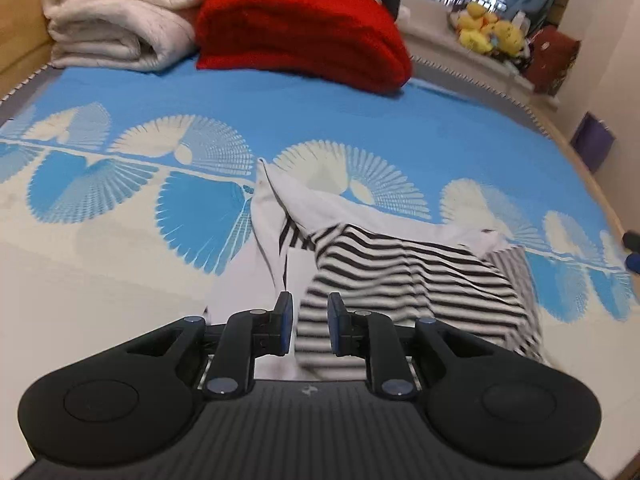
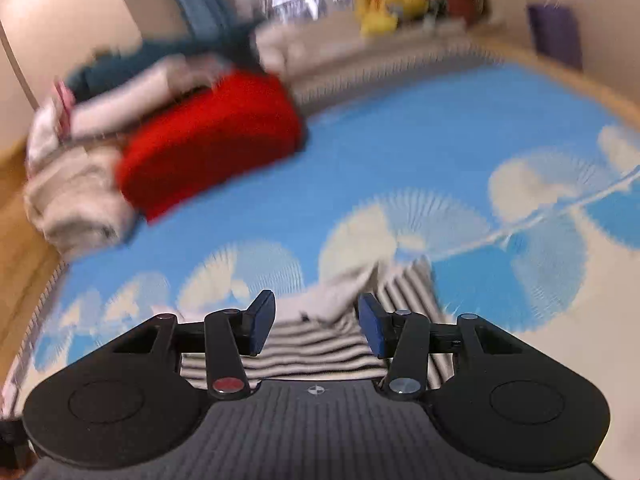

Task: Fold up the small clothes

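A: Left wrist view, left to right, taking the striped garment [image 1: 404,276] as the landmark. Far beyond it to the left, a folded cream blanket [image 1: 116,20]; touching that on its right, a folded red blanket [image 1: 300,36]. Both sit at the far edge of the blue-and-cream fan-patterned bedspread [image 1: 200,92].

B: And the garment itself?

A: Crumpled on the bedspread, black-and-white stripes with white panels, one white flap [image 1: 268,208] sticking up at its left end. The left gripper [image 1: 309,326] hangs just above its near edge, jaws a narrow gap apart. Striped cloth shows through the gap, but the pads do not press on it.

B: Further right?

A: Well beyond the garment, yellow plush toys [image 1: 490,30] on a ledge, then a purple box [image 1: 592,140] by the wall.

B: Right wrist view?

A: Heavily blurred. The same garment [image 2: 320,344] lies under the right gripper [image 2: 316,328], whose jaws stand spread with nothing pinched. Red blanket [image 2: 208,140] up left of the garment, plush toys [image 2: 384,8] far beyond it.

B: Any writing or brand?

A: None legible. Each gripper body carries only a small round emblem [image 1: 307,390], too small to read.
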The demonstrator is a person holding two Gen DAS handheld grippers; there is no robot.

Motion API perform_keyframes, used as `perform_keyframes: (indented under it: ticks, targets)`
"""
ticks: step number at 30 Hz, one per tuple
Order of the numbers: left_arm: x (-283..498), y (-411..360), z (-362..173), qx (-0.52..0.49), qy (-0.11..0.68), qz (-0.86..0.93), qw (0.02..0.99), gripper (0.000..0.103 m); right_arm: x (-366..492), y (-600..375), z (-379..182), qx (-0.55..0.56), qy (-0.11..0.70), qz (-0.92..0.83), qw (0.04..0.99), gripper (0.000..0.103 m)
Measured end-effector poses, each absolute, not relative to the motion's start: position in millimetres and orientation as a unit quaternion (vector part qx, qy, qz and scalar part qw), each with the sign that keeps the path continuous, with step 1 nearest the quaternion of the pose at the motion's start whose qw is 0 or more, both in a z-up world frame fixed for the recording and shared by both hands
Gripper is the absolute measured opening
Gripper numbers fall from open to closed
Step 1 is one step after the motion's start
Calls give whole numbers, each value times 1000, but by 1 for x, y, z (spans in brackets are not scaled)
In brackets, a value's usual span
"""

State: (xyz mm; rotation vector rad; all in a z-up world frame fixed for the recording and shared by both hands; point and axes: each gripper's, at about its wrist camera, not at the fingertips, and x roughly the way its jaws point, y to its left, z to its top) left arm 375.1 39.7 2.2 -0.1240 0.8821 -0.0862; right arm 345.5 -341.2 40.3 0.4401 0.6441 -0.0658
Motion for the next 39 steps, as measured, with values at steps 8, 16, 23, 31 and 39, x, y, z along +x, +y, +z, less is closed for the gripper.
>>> perform_keyframes:
  ticks: [8,16,23,31,39]
  targets:
    - [236,52,39,-30,346,-30,937,26,200,-344,83,163,210,-48,963,49]
    - [130,48,30,36,301,-47,952,26,94,-339,53,150,216,-82,961,50]
    - [83,57,27,12,304,-63,950,33,42,-327,29,174,220,-89,956,50]
    - [84,66,-14,-2,327,-63,943,43,28,-334,9,160,243,-106,951,56]
    - [145,84,-49,-54,403,-18,914,39,79,-346,-35,176,341,-130,914,53]
